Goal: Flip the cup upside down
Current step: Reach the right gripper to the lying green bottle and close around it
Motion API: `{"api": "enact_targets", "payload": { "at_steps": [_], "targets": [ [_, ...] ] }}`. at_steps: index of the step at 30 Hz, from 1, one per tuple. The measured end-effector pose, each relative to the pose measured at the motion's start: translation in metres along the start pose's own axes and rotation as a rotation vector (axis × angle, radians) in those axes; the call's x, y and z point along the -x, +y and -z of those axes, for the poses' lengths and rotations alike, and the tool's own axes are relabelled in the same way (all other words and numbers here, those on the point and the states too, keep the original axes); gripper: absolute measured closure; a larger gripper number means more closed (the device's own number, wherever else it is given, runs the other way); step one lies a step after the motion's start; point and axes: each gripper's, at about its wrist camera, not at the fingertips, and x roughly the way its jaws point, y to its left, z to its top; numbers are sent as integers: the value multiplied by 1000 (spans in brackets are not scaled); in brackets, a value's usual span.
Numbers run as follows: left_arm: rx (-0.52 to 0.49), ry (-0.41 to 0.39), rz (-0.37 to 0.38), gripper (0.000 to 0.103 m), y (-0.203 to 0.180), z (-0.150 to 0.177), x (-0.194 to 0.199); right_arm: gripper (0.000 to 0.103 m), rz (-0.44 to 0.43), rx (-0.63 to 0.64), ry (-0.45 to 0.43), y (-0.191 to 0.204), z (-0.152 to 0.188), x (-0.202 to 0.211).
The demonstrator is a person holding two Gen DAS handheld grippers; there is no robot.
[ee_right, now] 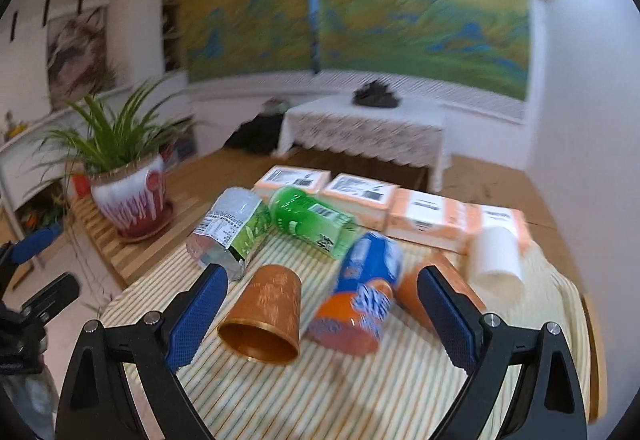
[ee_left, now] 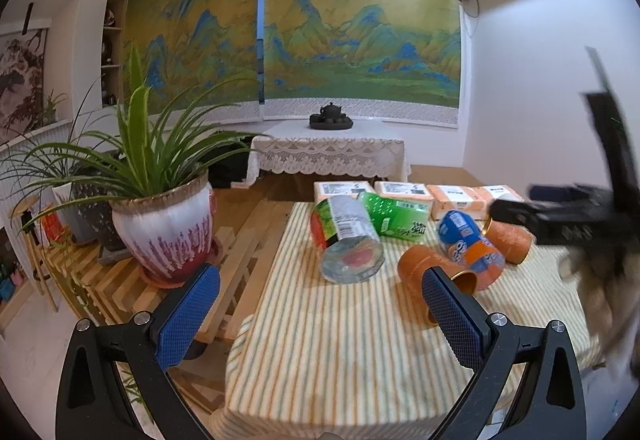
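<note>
An orange cup (ee_right: 266, 314) lies on its side on the striped cloth, its gold-rimmed mouth facing me. It is between the fingers of my right gripper (ee_right: 322, 274), which is open and holds nothing. A second orange cup (ee_right: 408, 288) lies half hidden behind the right finger. A white cup (ee_right: 496, 256) lies on its side at the far right. In the left wrist view my left gripper (ee_left: 320, 274) is open and empty, with the near orange cup (ee_left: 420, 264) just behind its right finger. The other orange cup (ee_left: 514, 240) lies farther right.
Lying bottles crowd the cups: an orange-and-blue soda bottle (ee_right: 360, 292), a green one (ee_right: 312, 220) and a tea bottle (ee_right: 228, 232). Tissue packs (ee_right: 360, 196) line the table's (ee_right: 320, 400) far edge. A potted plant (ee_left: 168, 232) stands on a slatted bench to the left.
</note>
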Motion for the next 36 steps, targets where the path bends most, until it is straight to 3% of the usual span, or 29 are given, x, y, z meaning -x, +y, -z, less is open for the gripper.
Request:
{"api": "enact_targets", "payload": {
  "at_steps": [6,11,16,21,30,34,36],
  "targets": [
    [25,40,-33,1,22,9,-3,9,-41,202,155,12,-39,-69],
    [54,50,-74,1,44,11,-6,18,-61,293,291,19,-61,-128],
    [96,54,-106,1,68,11,-12,19,-83,370,361,20,-76,-163],
    [113,64,-120,1,80,11,-18,19,-102,482,444,32,-73,-196],
    [124,91,-134,1,89,15,-31,19,-84,570,520,46,-63,-228],
    [147,100,-135,1,95,16,-35,36,-58,592,542,45,-58,-235],
    [151,105,-134,1,96,16,-37,38,-49,599,546,44,-58,-237]
  ]
}}
